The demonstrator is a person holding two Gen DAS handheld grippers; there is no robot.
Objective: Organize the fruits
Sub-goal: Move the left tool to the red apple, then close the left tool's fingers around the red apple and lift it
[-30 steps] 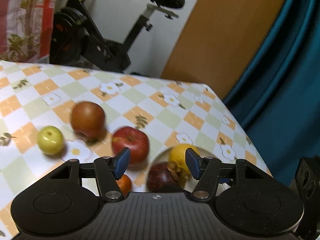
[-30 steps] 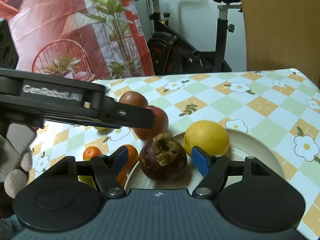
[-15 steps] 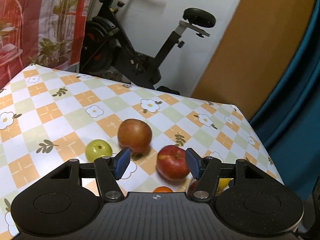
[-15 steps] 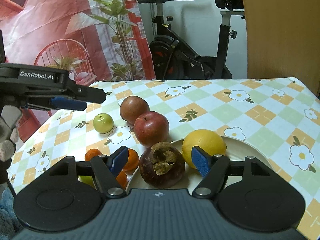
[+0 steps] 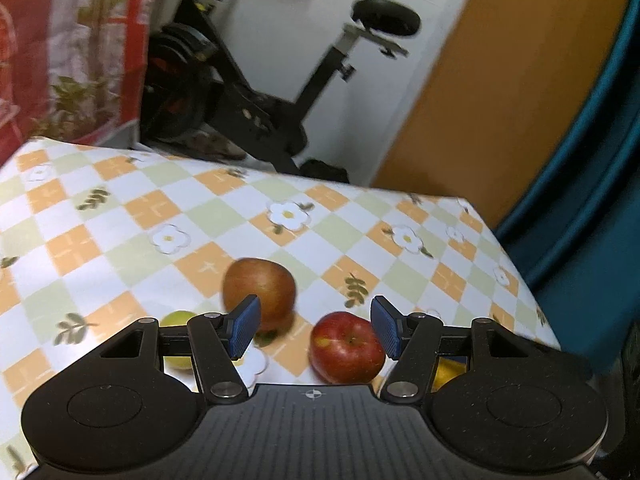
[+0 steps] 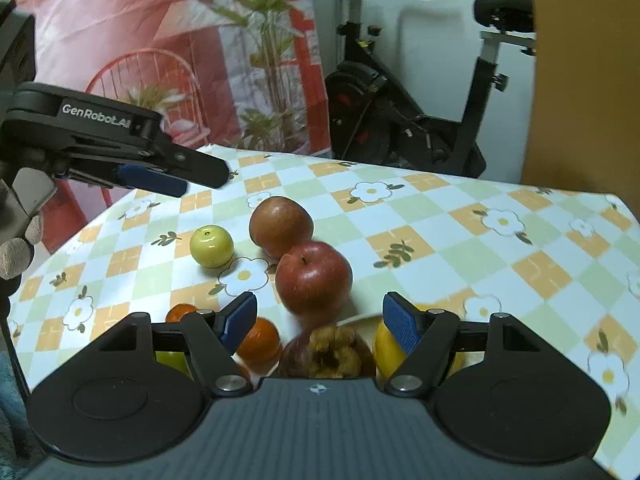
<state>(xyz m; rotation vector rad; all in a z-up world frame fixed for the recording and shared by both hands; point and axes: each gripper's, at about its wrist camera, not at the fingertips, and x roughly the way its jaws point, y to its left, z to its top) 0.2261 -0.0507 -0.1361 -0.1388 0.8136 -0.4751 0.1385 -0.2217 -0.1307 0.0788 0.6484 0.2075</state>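
A red apple [image 6: 314, 276] lies on the checked tablecloth beside a brown round fruit [image 6: 280, 226] and a small green fruit [image 6: 211, 246]. A mangosteen [image 6: 330, 350] and a yellow lemon [image 6: 386, 348] sit on a white plate [image 6: 360, 318], mostly hidden by my right gripper's body. Small oranges [image 6: 260, 340] lie left of the plate. My right gripper [image 6: 320, 322] is open and empty, above the plate's near side. My left gripper [image 5: 316, 326] is open and empty, above the red apple [image 5: 346, 346] and brown fruit [image 5: 258, 288]; it also shows in the right wrist view [image 6: 160, 174], high at the left.
The table's far edge [image 6: 400, 170] faces an exercise bike [image 6: 420, 120]. A teal curtain [image 5: 580, 200] hangs past the table's right edge. A red printed banner [image 6: 160, 40] stands behind the left side.
My left gripper has drawn back and risen away from the plate, toward the left. My right gripper has lifted slightly, so the plate fruit sits lower in its view.
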